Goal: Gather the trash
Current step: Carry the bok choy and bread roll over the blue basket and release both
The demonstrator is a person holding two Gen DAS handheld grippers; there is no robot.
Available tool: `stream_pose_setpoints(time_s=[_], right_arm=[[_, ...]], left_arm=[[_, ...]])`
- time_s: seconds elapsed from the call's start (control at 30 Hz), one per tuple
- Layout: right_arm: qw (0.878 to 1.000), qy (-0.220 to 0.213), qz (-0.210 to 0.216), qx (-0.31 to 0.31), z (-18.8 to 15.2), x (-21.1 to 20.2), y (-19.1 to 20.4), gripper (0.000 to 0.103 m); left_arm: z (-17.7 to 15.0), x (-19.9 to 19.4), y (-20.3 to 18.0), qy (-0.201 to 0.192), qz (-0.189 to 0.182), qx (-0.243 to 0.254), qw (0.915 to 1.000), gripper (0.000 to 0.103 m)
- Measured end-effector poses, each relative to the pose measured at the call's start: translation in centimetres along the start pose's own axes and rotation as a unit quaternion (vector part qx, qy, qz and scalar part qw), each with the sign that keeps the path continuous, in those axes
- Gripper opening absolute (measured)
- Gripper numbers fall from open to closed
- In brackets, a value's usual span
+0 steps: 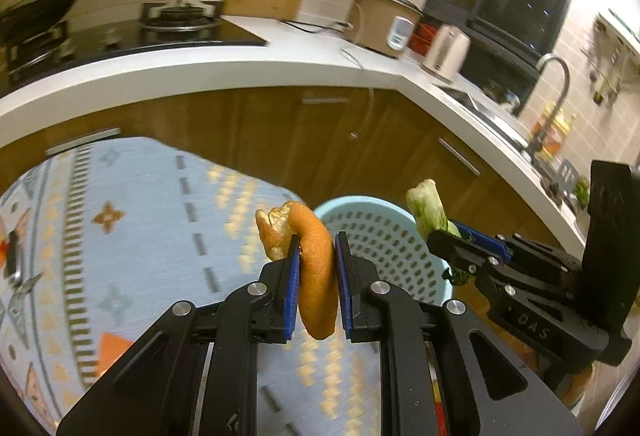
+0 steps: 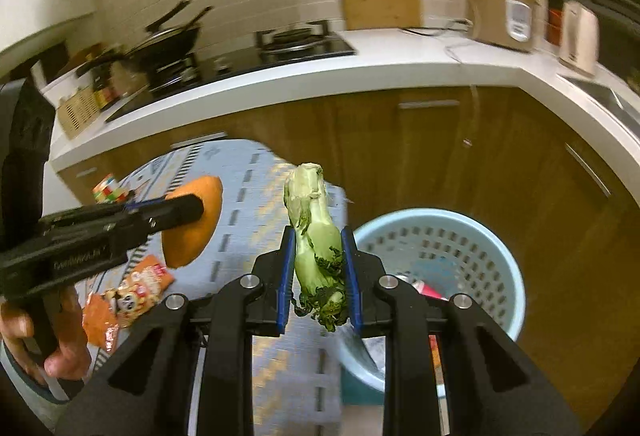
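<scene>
Left gripper (image 1: 318,276) is clamped on the orange peel (image 1: 316,276), blue pads pinching its middle so both ends hang free. Probably gripped mid-strip so it can't slip during the carry. Right gripper (image 2: 318,276) is clenched on the bok choy stub (image 2: 316,236), pale cut base pointing away from the camera, wilted dark leaf ends drooping below the pads.

Landmark: light blue perforated basket (image 2: 504,260) on the floor by the wooden cabinet.
- Peel: held above the patterned tablecloth (image 1: 120,204), just short of the basket's near rim, not yet over the opening.
- Stub: beside the basket's table-side rim, also still over the table edge.
- Snack wrapper (image 2: 132,296) lies flat on the cloth, further from the basket than either gripper; looks like it's uncollected.
- Basket already has something red inside, can't tell what.

Both grippers angle down toward the basket, so I'd read this as mid-carry with the drop pending. Peel is curled, orange outside, pale pith at the tip. Background is motion-blurred.
</scene>
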State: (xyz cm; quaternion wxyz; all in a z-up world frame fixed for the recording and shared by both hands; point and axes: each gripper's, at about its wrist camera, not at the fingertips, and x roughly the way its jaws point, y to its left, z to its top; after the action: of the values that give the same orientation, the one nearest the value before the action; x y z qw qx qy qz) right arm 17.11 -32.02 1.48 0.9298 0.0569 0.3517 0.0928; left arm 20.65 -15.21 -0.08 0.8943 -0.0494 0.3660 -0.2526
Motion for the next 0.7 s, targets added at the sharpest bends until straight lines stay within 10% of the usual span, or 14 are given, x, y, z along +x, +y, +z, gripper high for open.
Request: stream_pose_setpoints(time_s=[0.63,0.7], right_arm=[[0.984,0.052,-0.098,0.14,-2.9,3.3,-11.1,0.021],[0.983,0.055,-0.101,0.146,-3.0,3.6,-11.6,0.021]], left_arm=[[-1.2,10.9,-5.7,0.071,-0.03,0.032,0.9965,0.017],[-1.1,11.1,-5.9,0.07,-0.03,0.033,0.9965,0.032]])
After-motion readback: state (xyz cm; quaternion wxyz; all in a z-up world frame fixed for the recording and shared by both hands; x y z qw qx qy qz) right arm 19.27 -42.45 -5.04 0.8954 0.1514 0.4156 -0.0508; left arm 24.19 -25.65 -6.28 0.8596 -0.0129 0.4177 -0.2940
